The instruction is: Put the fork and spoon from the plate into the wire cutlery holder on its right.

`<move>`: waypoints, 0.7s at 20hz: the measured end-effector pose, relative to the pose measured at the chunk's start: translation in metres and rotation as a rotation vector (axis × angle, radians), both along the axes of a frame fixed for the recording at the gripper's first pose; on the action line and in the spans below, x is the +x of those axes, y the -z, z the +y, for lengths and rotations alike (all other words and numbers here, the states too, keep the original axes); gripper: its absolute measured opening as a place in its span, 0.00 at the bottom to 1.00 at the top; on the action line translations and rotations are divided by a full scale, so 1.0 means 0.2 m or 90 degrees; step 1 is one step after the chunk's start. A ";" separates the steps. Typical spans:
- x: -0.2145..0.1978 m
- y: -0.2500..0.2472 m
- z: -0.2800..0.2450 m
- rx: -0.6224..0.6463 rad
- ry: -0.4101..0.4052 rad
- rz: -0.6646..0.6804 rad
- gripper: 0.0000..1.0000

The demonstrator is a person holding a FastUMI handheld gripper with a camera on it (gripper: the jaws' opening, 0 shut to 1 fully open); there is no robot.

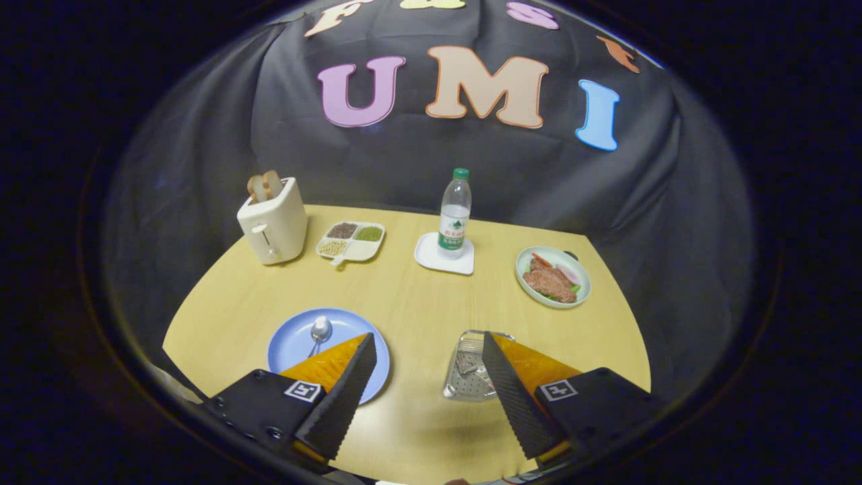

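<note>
- Gripper view: the tongs (428,347) hang above the near edge of a wooden desk (411,306), spread wide apart with nothing between the two fingers but bare desk.
- A blue plate (296,340) lies just ahead of the left finger, which covers part of its near right side.
- A spoon (319,331) rests on the plate, bowl toward the far rim, handle pointing back toward the near left. The fork cannot be made out on the plate.
- The wire cutlery holder (466,370) stands on the desk to the right of the plate, just beside the right finger, which overlaps its right edge. Something metallic lies inside it, too small to tell what.
- Farther back, from left to right: a cream toaster (273,222) with two slices of bread in its slots, a divided tray (351,241) of grains, a water bottle (454,214) upright on a white square coaster (431,257), and a pale green dish (553,276) of meat and vegetables.
</note>
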State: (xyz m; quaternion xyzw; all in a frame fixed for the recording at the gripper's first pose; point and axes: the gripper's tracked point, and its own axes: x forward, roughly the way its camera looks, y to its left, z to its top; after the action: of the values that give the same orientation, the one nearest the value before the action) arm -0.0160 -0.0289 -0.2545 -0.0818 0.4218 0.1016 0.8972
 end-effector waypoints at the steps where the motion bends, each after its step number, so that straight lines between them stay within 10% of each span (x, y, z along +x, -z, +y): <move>1: -0.01 -0.01 0.04 0.009 0.001 -0.009 1.00; 14: -0.27 0.25 0.49 0.020 -0.048 -0.002 1.00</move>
State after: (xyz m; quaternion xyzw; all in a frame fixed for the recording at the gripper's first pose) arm -0.0690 0.0695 -0.3043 -0.0839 0.4155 0.1418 0.8945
